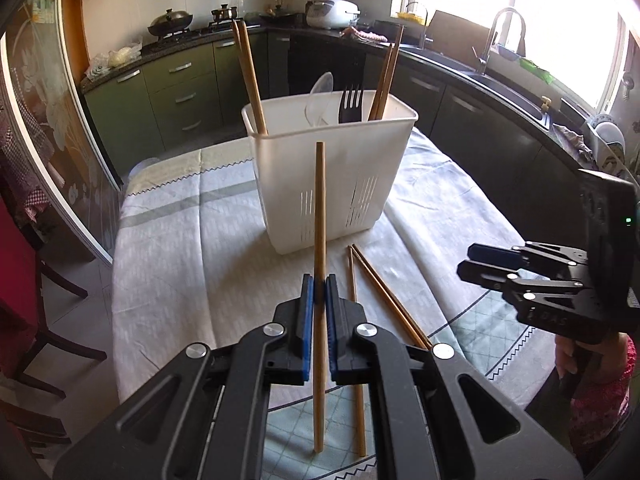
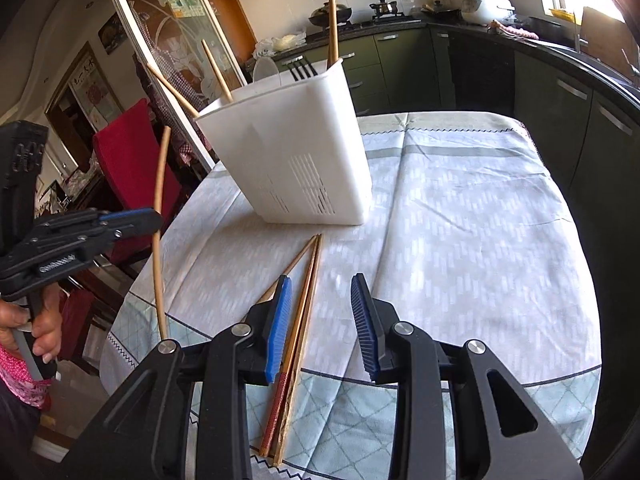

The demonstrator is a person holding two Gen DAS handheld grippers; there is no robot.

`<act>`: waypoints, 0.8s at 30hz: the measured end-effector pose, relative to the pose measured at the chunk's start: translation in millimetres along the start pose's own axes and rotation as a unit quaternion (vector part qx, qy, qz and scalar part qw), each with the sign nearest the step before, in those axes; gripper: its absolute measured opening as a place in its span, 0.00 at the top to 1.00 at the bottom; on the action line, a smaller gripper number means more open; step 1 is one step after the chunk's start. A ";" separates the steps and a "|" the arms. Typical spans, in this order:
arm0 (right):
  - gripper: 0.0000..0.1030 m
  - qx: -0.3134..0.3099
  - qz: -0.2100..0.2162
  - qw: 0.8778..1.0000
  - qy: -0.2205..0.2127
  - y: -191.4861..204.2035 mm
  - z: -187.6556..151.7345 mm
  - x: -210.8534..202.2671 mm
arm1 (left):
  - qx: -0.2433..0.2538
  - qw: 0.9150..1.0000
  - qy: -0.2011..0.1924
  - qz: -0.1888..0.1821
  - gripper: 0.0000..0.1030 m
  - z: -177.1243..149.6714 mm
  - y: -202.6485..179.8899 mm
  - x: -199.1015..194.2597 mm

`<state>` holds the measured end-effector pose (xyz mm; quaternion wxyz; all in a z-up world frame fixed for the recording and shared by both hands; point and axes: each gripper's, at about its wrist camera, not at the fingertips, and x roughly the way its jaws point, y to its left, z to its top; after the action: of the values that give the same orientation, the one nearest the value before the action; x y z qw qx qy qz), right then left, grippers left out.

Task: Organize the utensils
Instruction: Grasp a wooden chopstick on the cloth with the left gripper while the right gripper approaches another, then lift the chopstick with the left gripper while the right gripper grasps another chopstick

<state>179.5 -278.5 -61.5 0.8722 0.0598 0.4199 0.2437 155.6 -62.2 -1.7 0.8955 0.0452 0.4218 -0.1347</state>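
My left gripper (image 1: 319, 292) is shut on a wooden chopstick (image 1: 319, 208) and holds it nearly upright above the table, in front of the white utensil caddy (image 1: 332, 184). The caddy holds several chopsticks, a black fork (image 1: 351, 105) and a clear plastic spoon (image 1: 319, 98). Three chopsticks (image 2: 298, 320) lie on the cloth just in front of the caddy (image 2: 296, 160). My right gripper (image 2: 322, 304) is open and low over them, its left pad (image 2: 280, 320) beside them. The left gripper (image 2: 152, 218) with its chopstick (image 2: 160, 184) shows at the left.
The table (image 2: 460, 220) has a pale blue and white cloth. A red chair (image 2: 132, 160) stands at its far left side. Dark kitchen counters with a sink (image 1: 508, 80) run behind and to the right. The right gripper (image 1: 476, 260) shows at the right edge of the left wrist view.
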 end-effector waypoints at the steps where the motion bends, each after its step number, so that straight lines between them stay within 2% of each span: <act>1: 0.69 -0.005 -0.005 1.000 0.007 1.7 0.7 7.3 | 0.001 1.000 -0.006 0.001 0.94 -1.2 -1.6 -6.6; 11: 0.69 -0.066 -0.081 0.992 0.067 15.0 3.2 83.4 | 0.002 0.999 -0.039 -0.003 0.94 -12.3 1.1 -40.4; 17: 0.69 -0.081 -0.103 0.989 0.071 20.3 4.3 98.6 | 0.003 0.999 -0.043 -0.006 0.94 -16.3 4.3 -44.1; 24: 0.69 -0.087 -0.103 0.988 0.072 31.3 7.0 104.5 | -0.001 0.999 -0.046 -0.009 0.94 -16.5 6.4 -46.4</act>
<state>228.3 -200.8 -120.8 0.8620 -0.0773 0.4629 0.1915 116.9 -43.4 23.2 0.9128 0.0339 0.3806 -0.1444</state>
